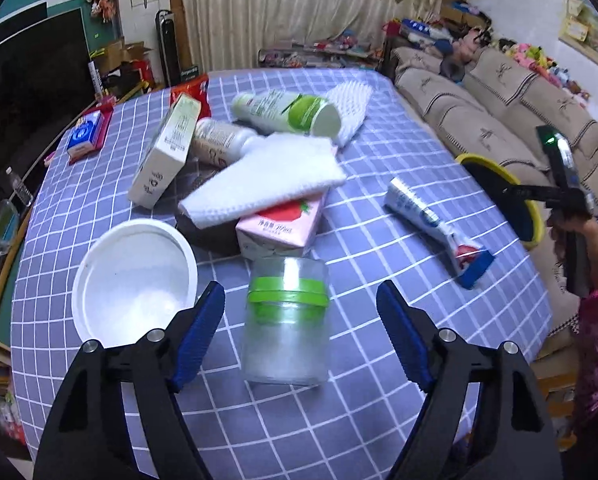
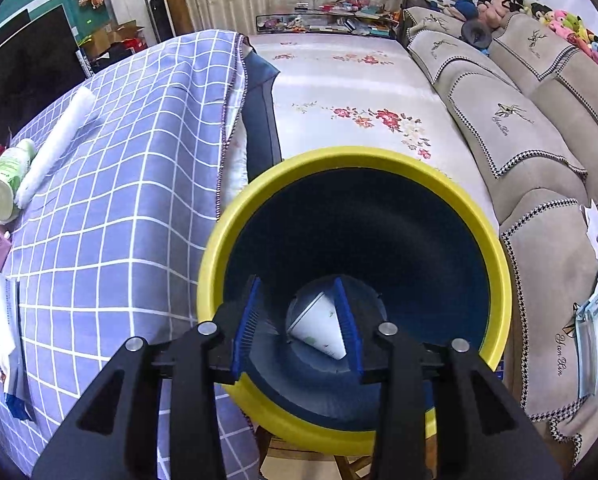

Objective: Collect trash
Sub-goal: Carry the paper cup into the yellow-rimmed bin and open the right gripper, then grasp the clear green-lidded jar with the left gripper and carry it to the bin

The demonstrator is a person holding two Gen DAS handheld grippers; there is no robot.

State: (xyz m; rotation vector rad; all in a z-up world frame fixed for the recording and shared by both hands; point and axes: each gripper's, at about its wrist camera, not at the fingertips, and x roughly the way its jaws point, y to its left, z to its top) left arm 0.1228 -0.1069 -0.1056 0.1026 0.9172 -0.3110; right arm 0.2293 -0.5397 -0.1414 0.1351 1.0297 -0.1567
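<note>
Between the wide-open left tool (image 1: pixel 301 320) lies a clear jar (image 1: pixel 286 320), untouched by either pad.

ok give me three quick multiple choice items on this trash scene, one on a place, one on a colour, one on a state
1. Where is the white paper cup?
A. on the sofa
B. inside the bin
C. on the checked tablecloth

2. What colour is the band on the clear jar?
A. green
B. red
C. black

3. How do the left gripper jaws stand?
A. clamped on the jar
B. shut on nothing
C. open either side of the jar

Key: 1 B, it lies at the bin's bottom; 2 A, a green ring circles it; 3 C, gaps show both sides.
</note>
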